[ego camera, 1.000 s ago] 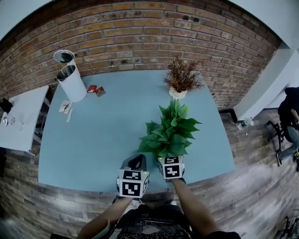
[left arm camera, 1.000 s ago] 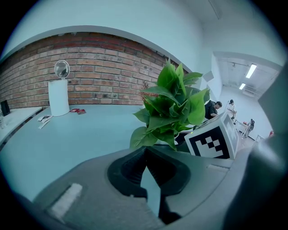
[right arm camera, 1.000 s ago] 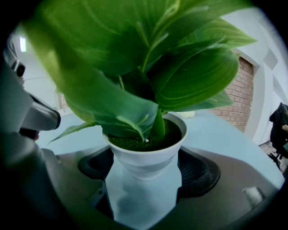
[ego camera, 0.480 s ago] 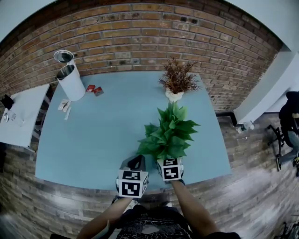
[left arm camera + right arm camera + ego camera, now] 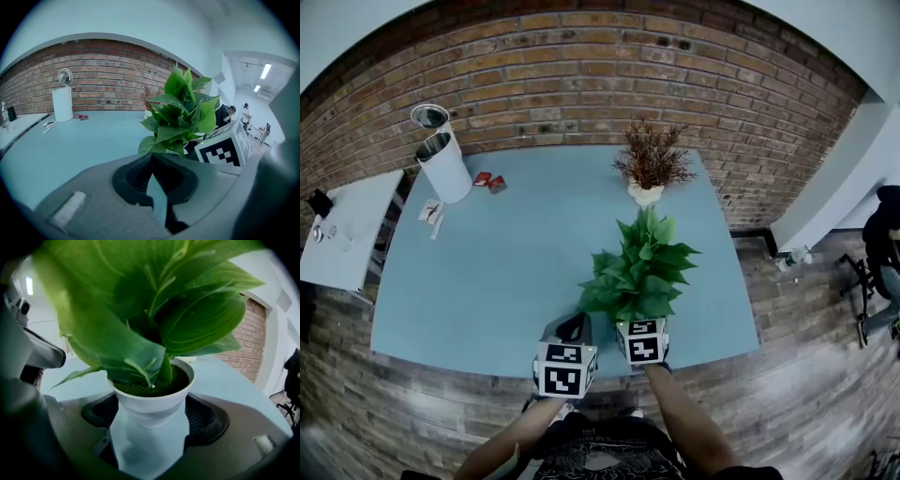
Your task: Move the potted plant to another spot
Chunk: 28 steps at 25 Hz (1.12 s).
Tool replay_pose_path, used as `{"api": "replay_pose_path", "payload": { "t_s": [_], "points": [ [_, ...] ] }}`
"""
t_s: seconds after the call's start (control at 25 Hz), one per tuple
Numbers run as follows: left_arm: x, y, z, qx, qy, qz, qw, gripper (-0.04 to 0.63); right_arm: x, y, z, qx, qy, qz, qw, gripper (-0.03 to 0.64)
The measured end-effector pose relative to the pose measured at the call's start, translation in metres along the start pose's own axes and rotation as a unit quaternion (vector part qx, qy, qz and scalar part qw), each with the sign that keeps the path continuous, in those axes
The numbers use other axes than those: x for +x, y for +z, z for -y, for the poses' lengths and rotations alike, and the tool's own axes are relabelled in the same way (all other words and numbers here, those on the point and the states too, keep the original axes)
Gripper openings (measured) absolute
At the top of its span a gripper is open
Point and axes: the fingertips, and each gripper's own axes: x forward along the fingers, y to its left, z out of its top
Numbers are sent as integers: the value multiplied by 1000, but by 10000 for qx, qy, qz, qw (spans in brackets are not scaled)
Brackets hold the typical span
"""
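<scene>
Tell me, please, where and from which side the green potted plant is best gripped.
I'd grip the white pot on its tapered wall under the rim, coming in low from the near edge of the table: the leaves spread overhead and block a top approach. The right gripper sits that way.

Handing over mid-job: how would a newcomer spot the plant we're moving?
On the light blue table, look near the front edge. The green leafy plant in a white pot sits between the jaws of the right gripper; the other potted plant, at the far edge, is dry and brown.
</scene>
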Motion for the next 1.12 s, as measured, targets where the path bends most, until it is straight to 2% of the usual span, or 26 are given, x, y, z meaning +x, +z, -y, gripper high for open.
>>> {"api": "replay_pose_path", "payload": {
  "t_s": [0.48,0.92,1.12],
  "points": [
    [-4,-5,20,28,102,53,9999,0,-17,-14,6,14,128,8,9999,440],
    [-8,-12,47,41,207,120,9997,2,-53,-18,11,5,310,130,9994,302],
    [-8,-15,65,41,262,210,9994,2,-77,-12,12,-5,454,376,9983,224]
  ]
}}
